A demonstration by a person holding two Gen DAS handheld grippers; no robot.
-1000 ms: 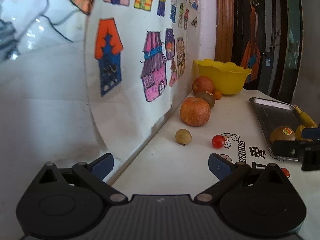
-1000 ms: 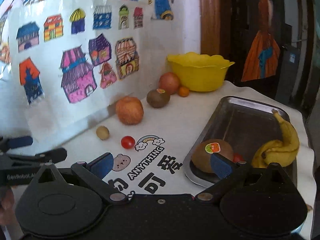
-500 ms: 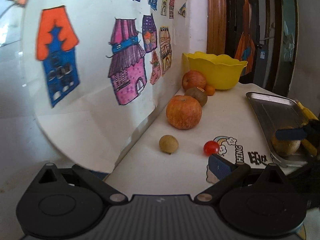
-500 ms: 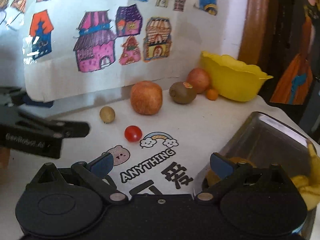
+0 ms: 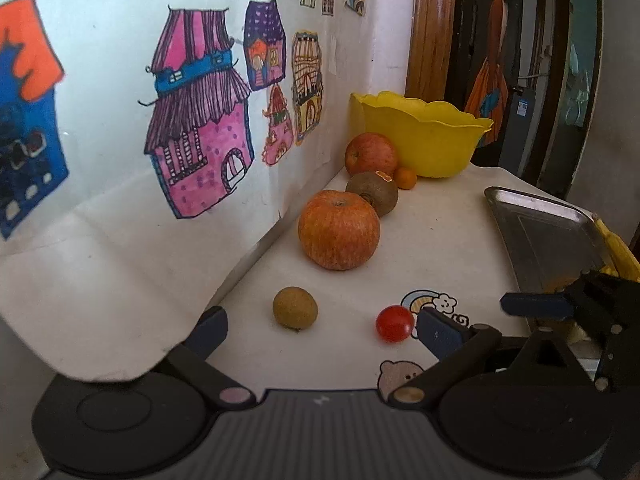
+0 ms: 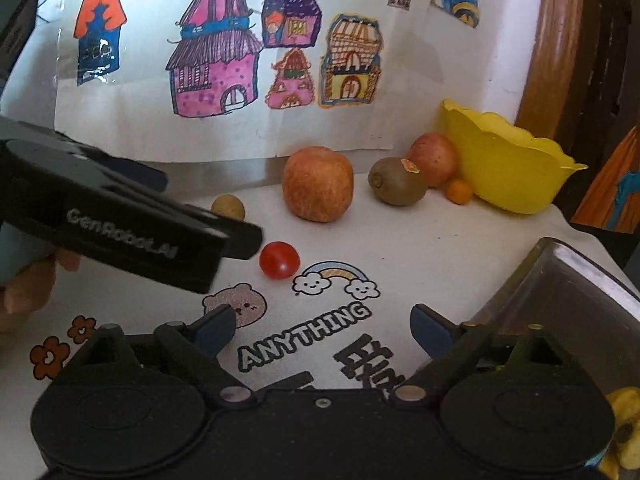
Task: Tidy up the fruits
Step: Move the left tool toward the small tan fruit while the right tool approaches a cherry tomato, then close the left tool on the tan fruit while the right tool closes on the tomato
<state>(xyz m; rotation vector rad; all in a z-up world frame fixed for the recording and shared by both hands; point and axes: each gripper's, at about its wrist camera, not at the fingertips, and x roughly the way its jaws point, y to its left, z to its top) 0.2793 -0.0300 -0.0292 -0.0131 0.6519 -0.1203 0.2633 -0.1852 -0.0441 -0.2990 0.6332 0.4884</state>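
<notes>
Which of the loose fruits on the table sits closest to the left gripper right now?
The small tan round fruit, just ahead between the open fingers of the left gripper. The cherry tomato lies by its right fingertip; the apples, kiwi and tiny orange sit farther back.

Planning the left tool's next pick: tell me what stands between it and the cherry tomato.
Nothing visible. The left tool is open, and the cherry tomato sits on bare tablecloth beside its right finger.
</notes>
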